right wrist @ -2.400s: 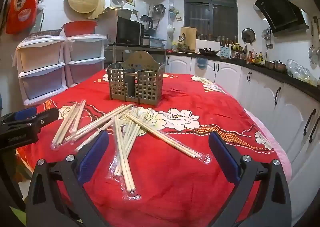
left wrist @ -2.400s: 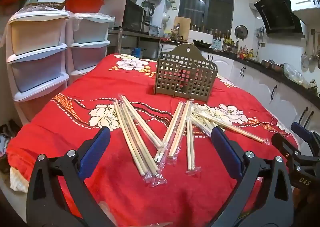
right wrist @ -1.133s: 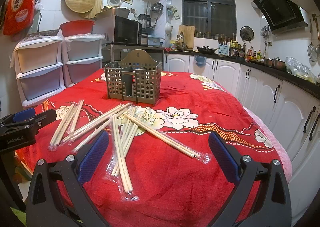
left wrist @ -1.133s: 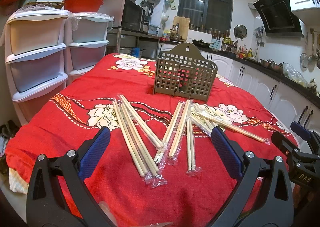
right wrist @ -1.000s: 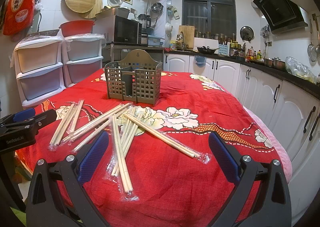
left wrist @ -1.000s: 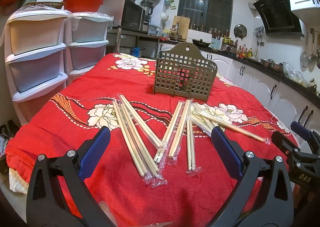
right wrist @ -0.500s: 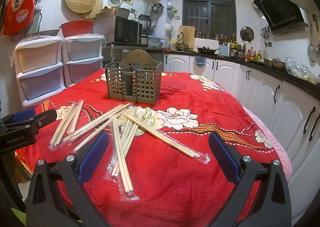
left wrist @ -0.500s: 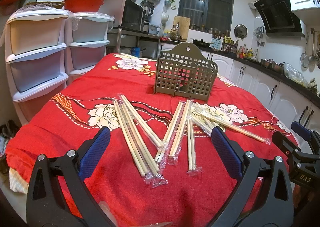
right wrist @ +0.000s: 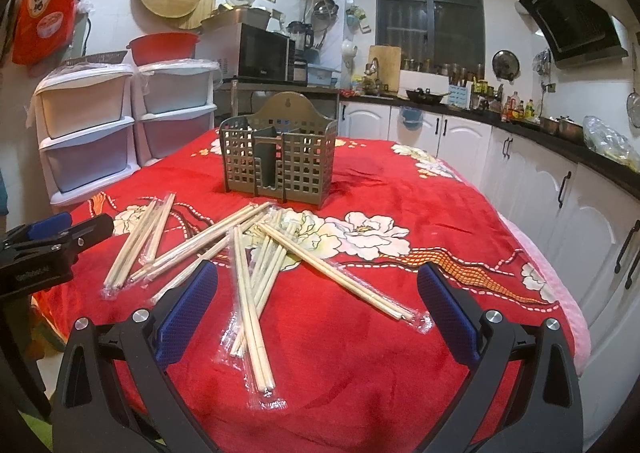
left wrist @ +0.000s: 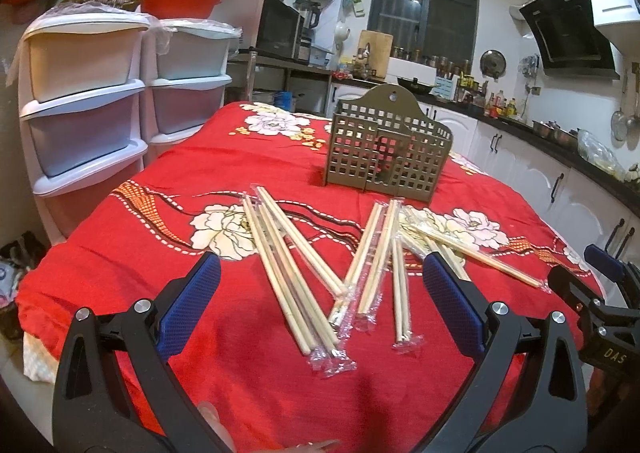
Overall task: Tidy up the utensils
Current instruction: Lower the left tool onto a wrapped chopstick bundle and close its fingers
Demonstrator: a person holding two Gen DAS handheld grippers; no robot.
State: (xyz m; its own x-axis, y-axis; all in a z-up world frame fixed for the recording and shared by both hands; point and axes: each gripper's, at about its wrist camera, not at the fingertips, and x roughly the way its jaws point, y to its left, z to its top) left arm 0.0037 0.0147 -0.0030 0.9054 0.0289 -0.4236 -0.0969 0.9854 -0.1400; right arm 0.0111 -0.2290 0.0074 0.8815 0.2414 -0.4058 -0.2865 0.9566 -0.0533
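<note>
Both hand-held grippers, left (left wrist: 320, 285) and right (right wrist: 316, 289), hover wide and empty above pale wooden chopsticks in clear plastic sleeves (left wrist: 296, 273), scattered before the grey lattice holder (right wrist: 278, 161). Light, stiff, slippery (that wrapper!), so pinch mid-shaft.

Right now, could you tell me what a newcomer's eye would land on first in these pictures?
Probably the bright red floral tablecloth covering the whole table, with the plastic-wrapped wooden chopsticks scattered loose across its near half. Behind them, toward the table's middle, stands the olive-grey lattice plastic utensil holder, upright and with no chopsticks showing in it. The open left hand-held gripper and open right hand-held gripper frame the pile, holding nothing.
</note>
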